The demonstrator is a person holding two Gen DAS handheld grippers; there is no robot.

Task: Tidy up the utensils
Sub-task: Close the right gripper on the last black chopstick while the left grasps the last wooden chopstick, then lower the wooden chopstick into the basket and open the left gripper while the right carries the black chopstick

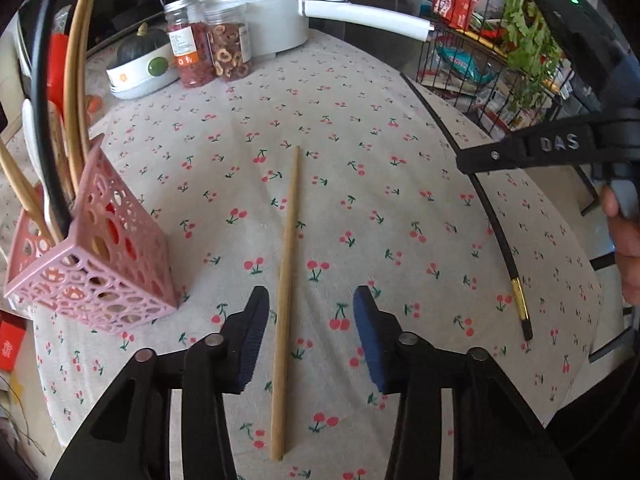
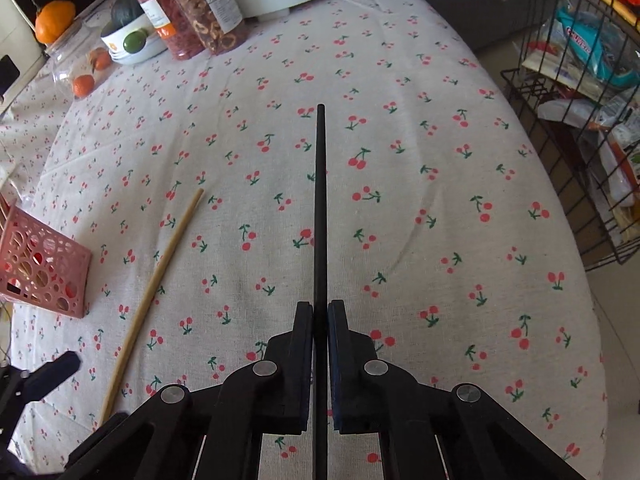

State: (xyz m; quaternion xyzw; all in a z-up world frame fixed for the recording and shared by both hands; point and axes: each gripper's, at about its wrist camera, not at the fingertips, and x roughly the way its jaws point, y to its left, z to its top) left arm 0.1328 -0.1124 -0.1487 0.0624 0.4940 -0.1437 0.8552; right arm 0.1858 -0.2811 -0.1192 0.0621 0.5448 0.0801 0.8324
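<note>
A wooden chopstick (image 1: 287,280) lies on the cherry-print tablecloth (image 1: 360,208) and runs between the fingers of my open left gripper (image 1: 312,300). It also shows in the right wrist view (image 2: 156,296). A black chopstick (image 2: 321,208) is clamped in my shut right gripper (image 2: 320,308) and points forward over the cloth. In the left wrist view that black chopstick (image 1: 496,236) shows at the right, held by the right gripper (image 1: 464,164). A pink perforated utensil basket (image 1: 100,252) stands at the left with several wooden and black utensils in it; it also shows in the right wrist view (image 2: 44,268).
At the back stand two jars of dried fruit (image 1: 208,52), a white bowl (image 1: 140,76), a dark squash (image 1: 140,44) and a white pot (image 1: 260,8) with a long handle. A wire rack (image 2: 580,120) with packets stands off the table's right edge. Oranges (image 2: 84,84) lie far left.
</note>
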